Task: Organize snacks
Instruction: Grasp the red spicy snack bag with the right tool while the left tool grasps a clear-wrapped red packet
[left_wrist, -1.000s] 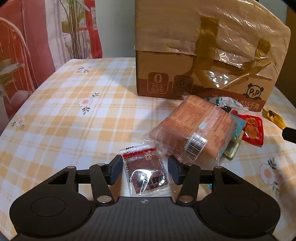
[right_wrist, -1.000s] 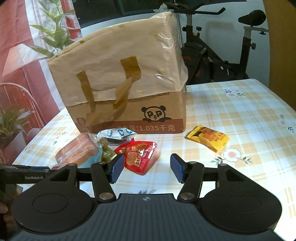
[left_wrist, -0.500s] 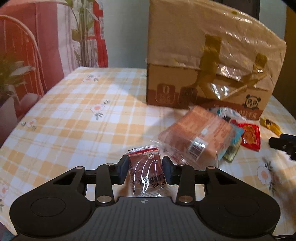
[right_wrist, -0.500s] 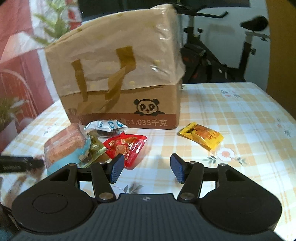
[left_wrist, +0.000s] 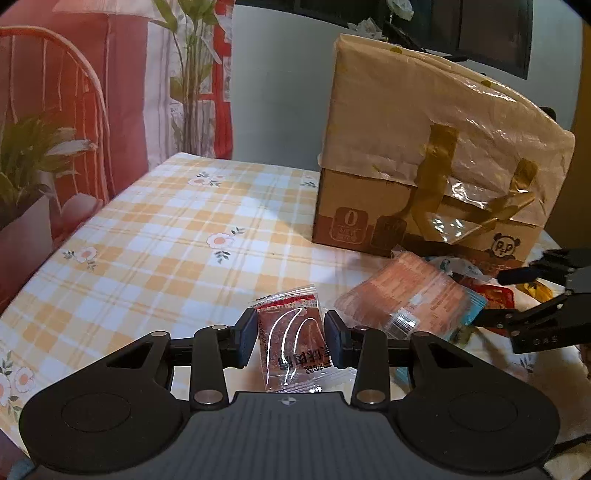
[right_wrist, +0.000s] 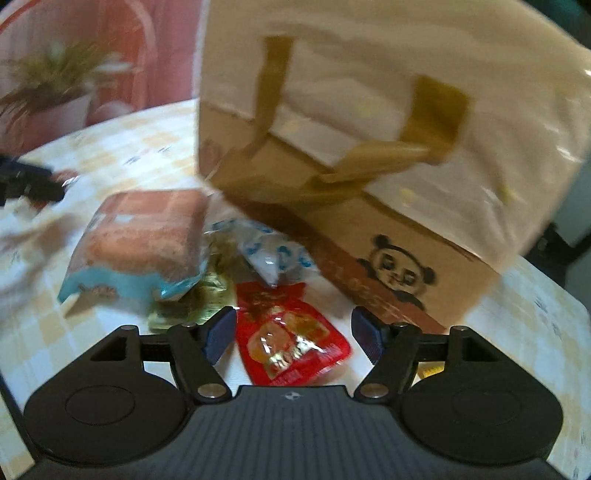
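- The left hand-held gripper (left_wrist: 289, 334) pinches a clear jerky packet (left_wrist: 293, 341) between its 2 pads, above the checked desk (left_wrist: 155, 251).
- The right hand-held gripper (right_wrist: 293, 334) is spread wide over a red packet (right_wrist: 291, 343) lying on the desk.
- A pink pack (right_wrist: 144, 236), a white-blue wrapper (right_wrist: 271, 260) and a green packet (right_wrist: 199, 301) sit just before the box (right_wrist: 388, 155).

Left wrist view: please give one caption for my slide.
Left gripper shut on a small clear red-topped snack packet, before a paper-covered cardboard box.
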